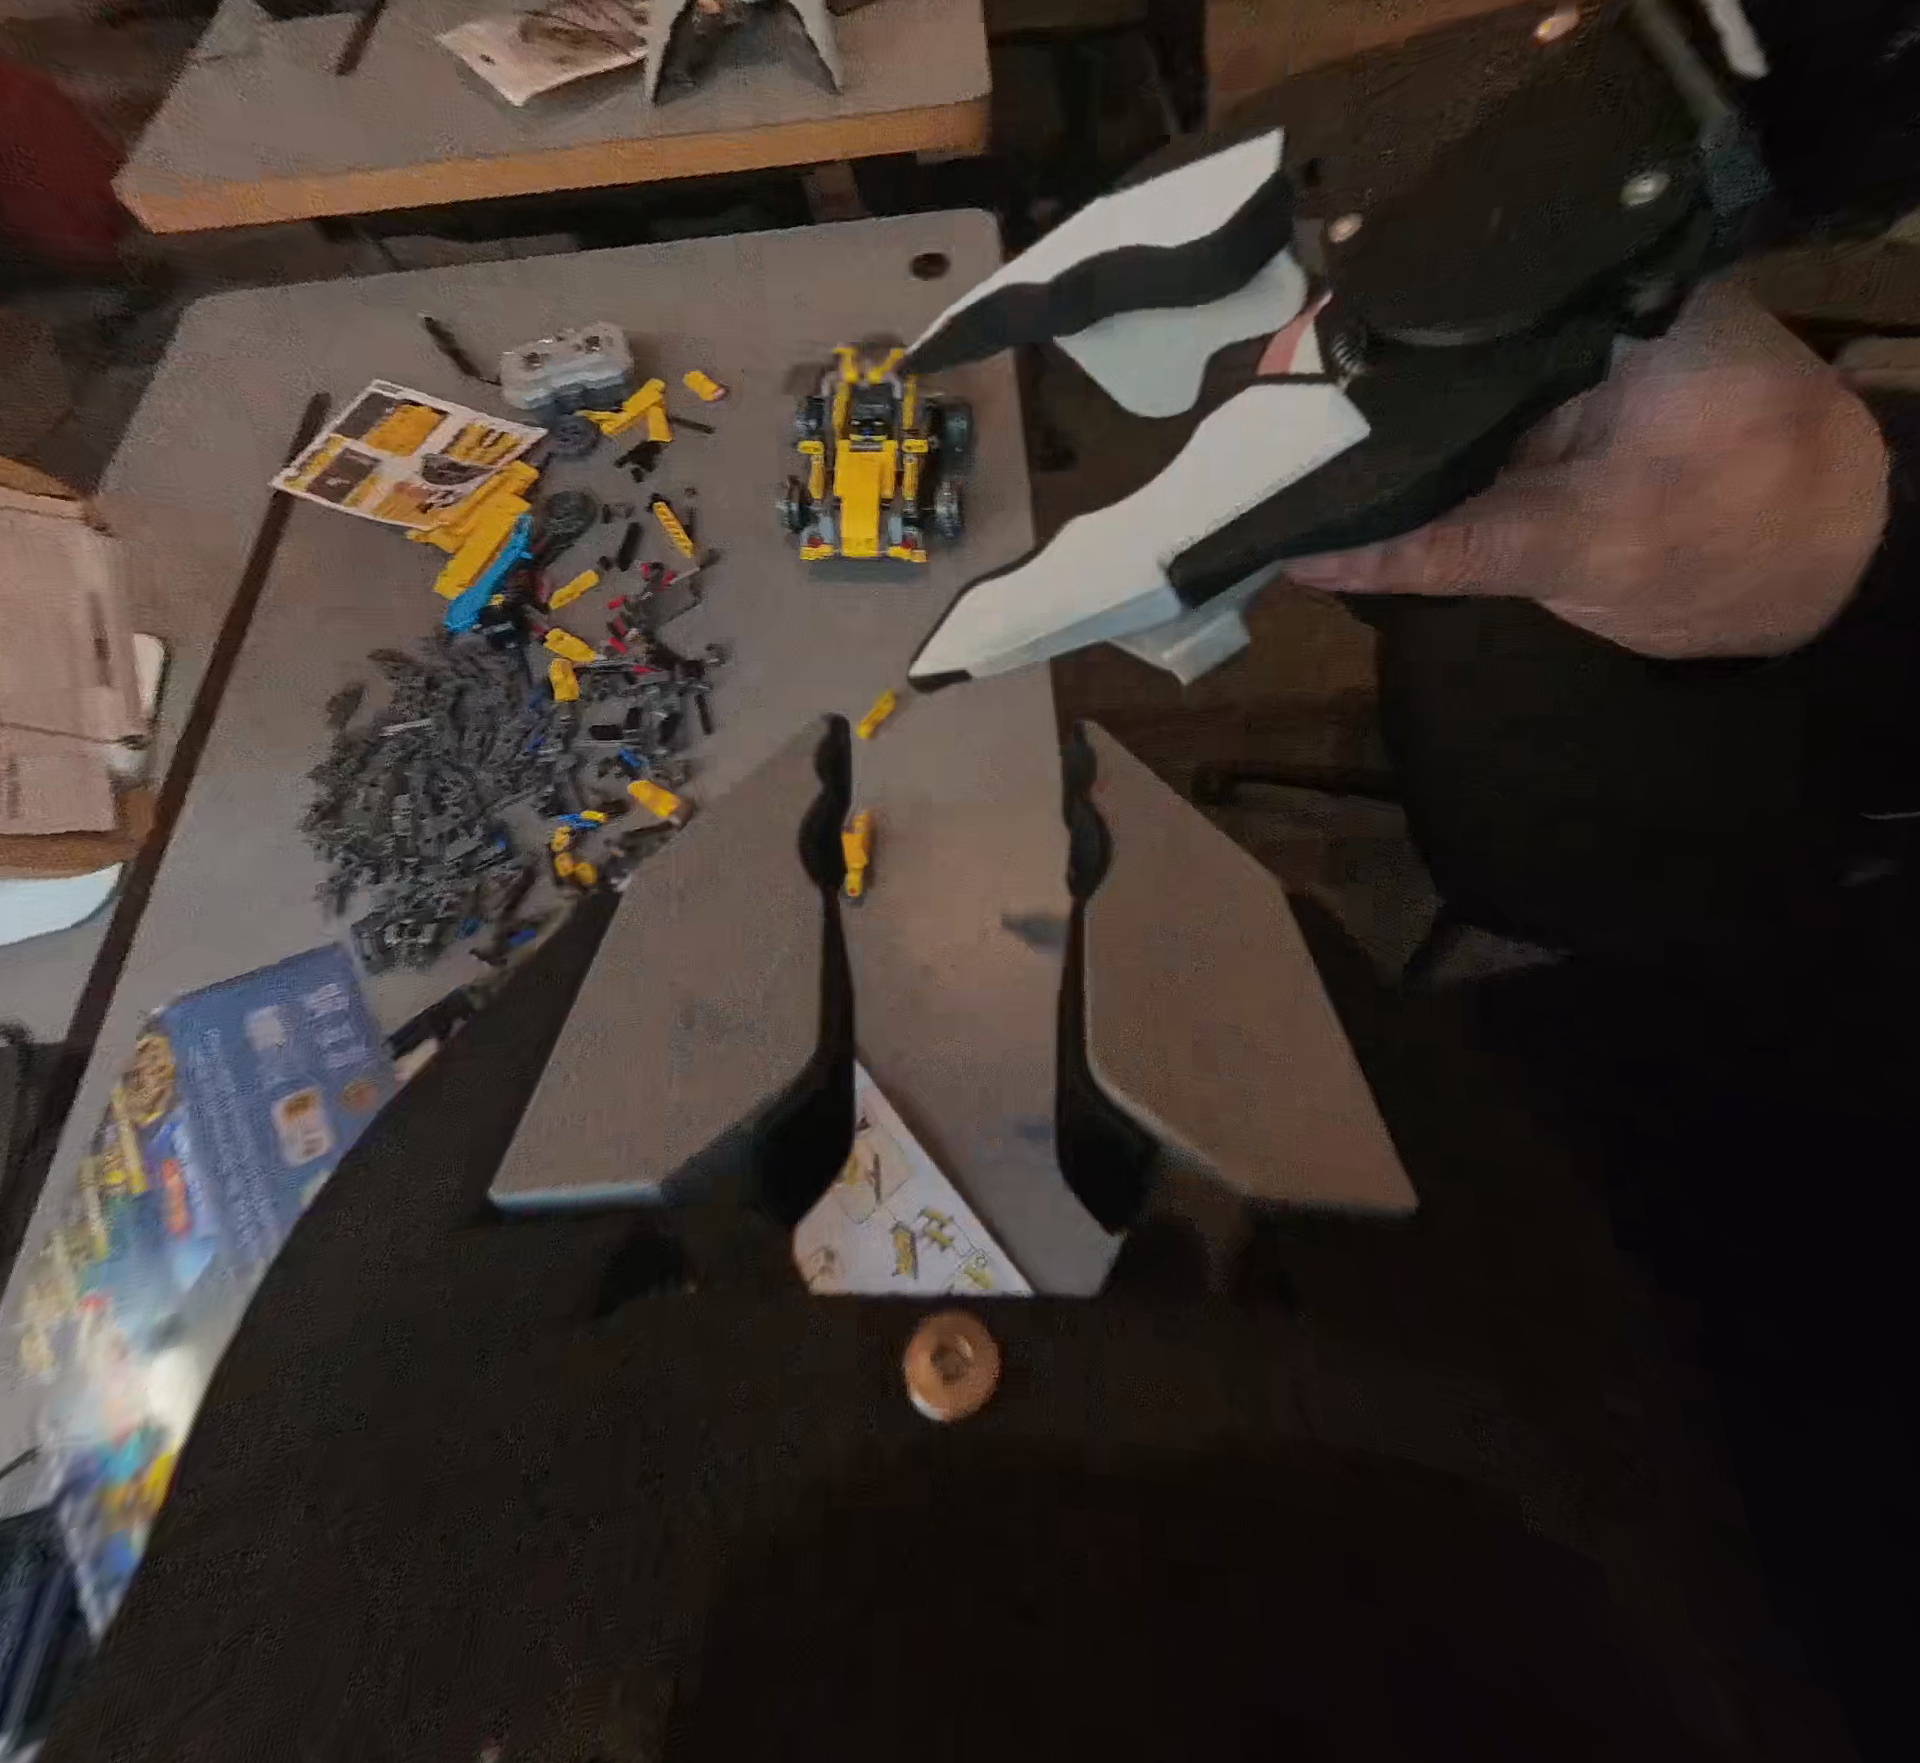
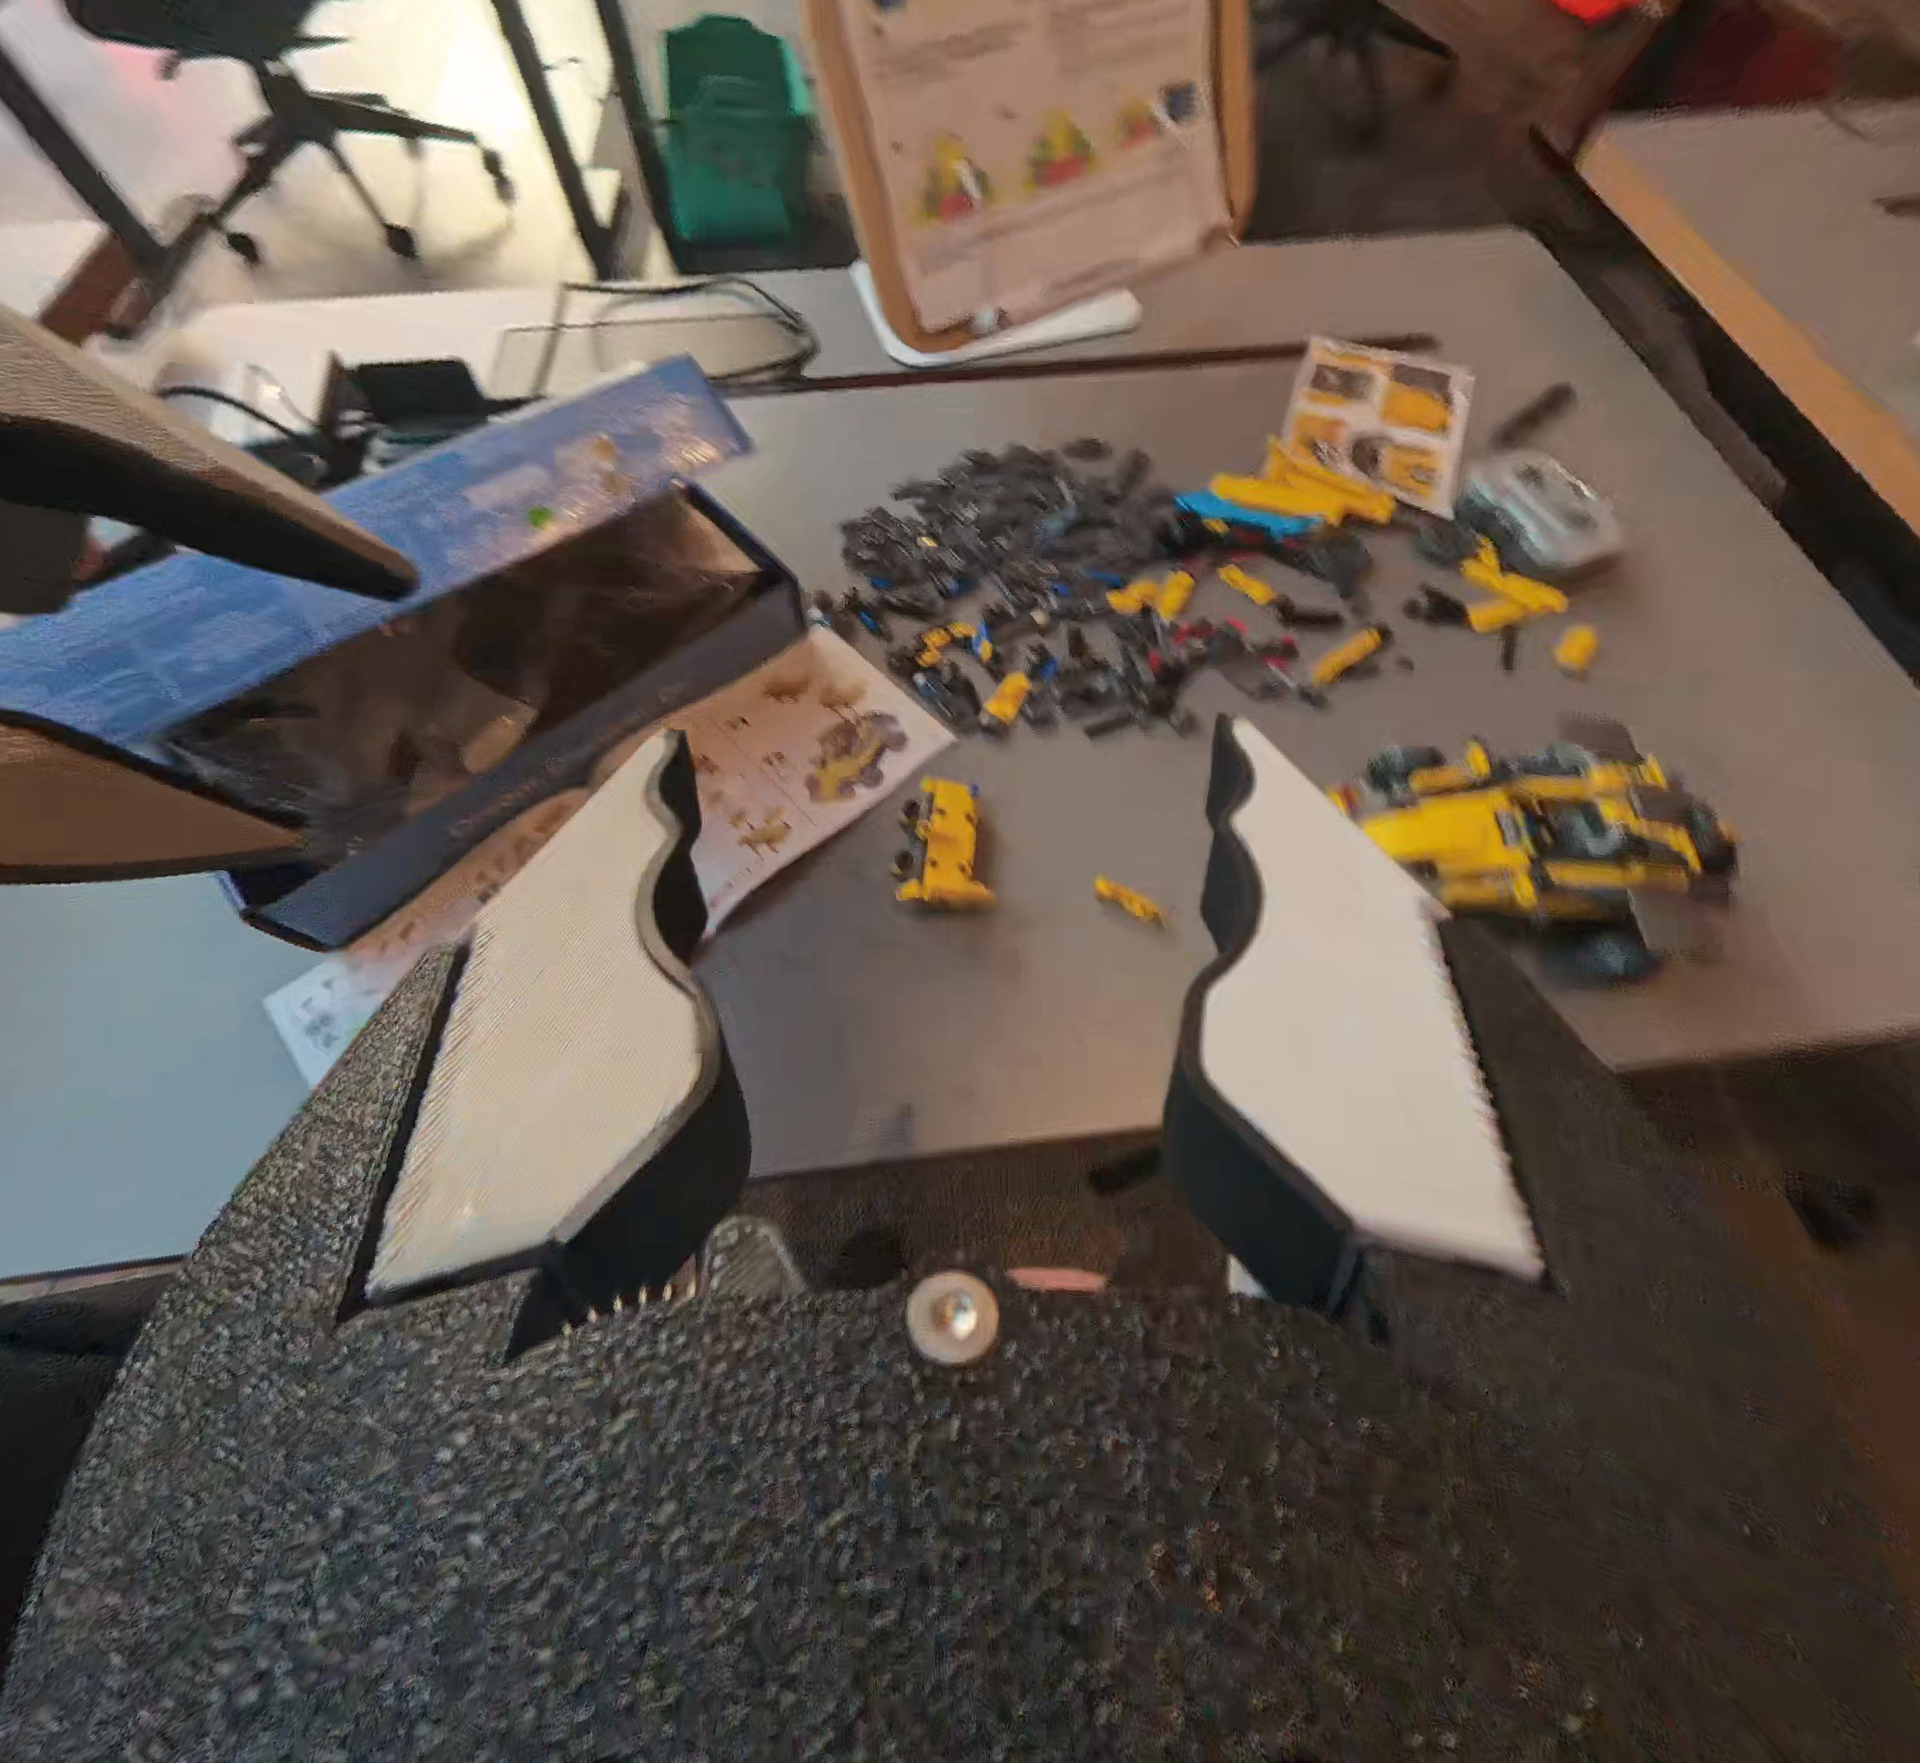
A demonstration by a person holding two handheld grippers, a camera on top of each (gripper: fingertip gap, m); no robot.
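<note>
Across the left wrist view, the left tongs (image 1: 951, 742) stand apart and empty over the grey tabletop (image 1: 260, 570), with a small yellow piece (image 1: 856, 851) just beside the left finger, at about 9 o'clock of the gap. At 12 o'clock sits a yellow toy vehicle (image 1: 871, 466); at 10 o'clock lies a pile of loose dark and yellow building pieces (image 1: 499, 726), with a printed sheet (image 1: 405, 451) beyond it. The right tongs (image 1: 914, 508) reach in from 2 o'clock, held by a hand (image 1: 1704, 508), fingers apart, the upper tip at the vehicle's far end. A blue box (image 1: 208, 1194) lies at 8 o'clock. From the right wrist view, the right tongs (image 2: 951, 747) are wide apart and hold nothing; a yellow block (image 2: 943, 843) and a small yellow bit (image 2: 1127, 900) lie on the tabletop between the fingers. The vehicle (image 2: 1538, 830) sits at 3 o'clock, partly behind the right finger. An instruction booklet (image 2: 810, 778) lies at 10 o'clock beside the open box (image 2: 416, 633).
</note>
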